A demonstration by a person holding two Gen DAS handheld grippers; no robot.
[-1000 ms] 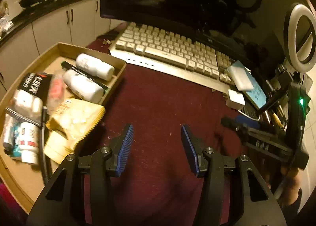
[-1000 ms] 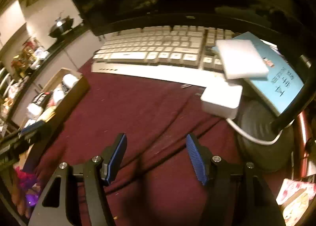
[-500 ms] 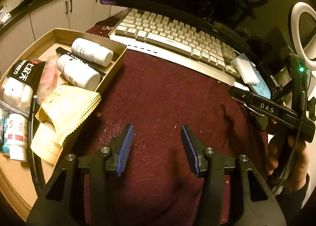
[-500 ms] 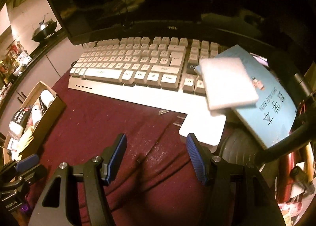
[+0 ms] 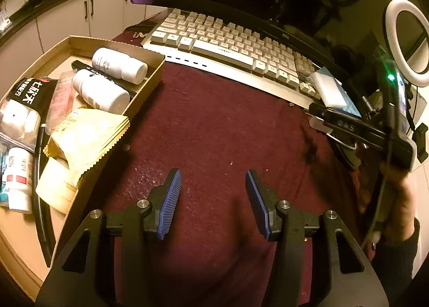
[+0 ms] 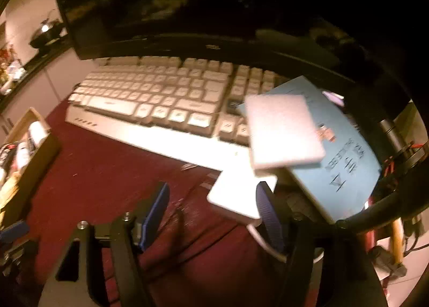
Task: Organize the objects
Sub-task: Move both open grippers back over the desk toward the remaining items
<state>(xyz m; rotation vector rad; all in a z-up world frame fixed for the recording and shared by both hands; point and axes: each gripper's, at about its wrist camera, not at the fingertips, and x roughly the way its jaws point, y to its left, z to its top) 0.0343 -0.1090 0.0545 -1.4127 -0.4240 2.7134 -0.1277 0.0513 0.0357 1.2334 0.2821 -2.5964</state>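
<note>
Left wrist view: left gripper (image 5: pixel 213 194) hanging over bare maroon cloth (image 5: pixel 214 124), jaws parted fairly wide, nothing between them. Cardboard tray (image 5: pixel 115 44) at the left already loaded: two white bottles (image 5: pixel 118 66), a black packet (image 5: pixel 26 90), a yellow sachet (image 5: pixel 85 133), a smaller labelled bottle (image 5: pixel 17 175). Judged from that, much of the sorting done. Cloth between tray and keyboard (image 5: pixel 228 47) cleared. At the right edge, right gripper (image 5: pixel 316 112) seen side-on, held by a hand (image 5: pixel 399 197), nosing toward the pile by the keyboard's end.

Right wrist view, blurred: right gripper (image 6: pixel 214 208) wide, jaws just been opening, gripping nothing; white adapter block (image 6: pixel 238 194) lying partly between the fingertips, its near corner against the right pad (image 6: pixel 268 210), not pinched. White pad (image 6: pixel 281 130) resting on a blue booklet (image 6: pixel 346 157), both overlapping the keyboard's end. Left to do, by the look: adapter block, white pad, booklet, all well apart from the tray
</note>
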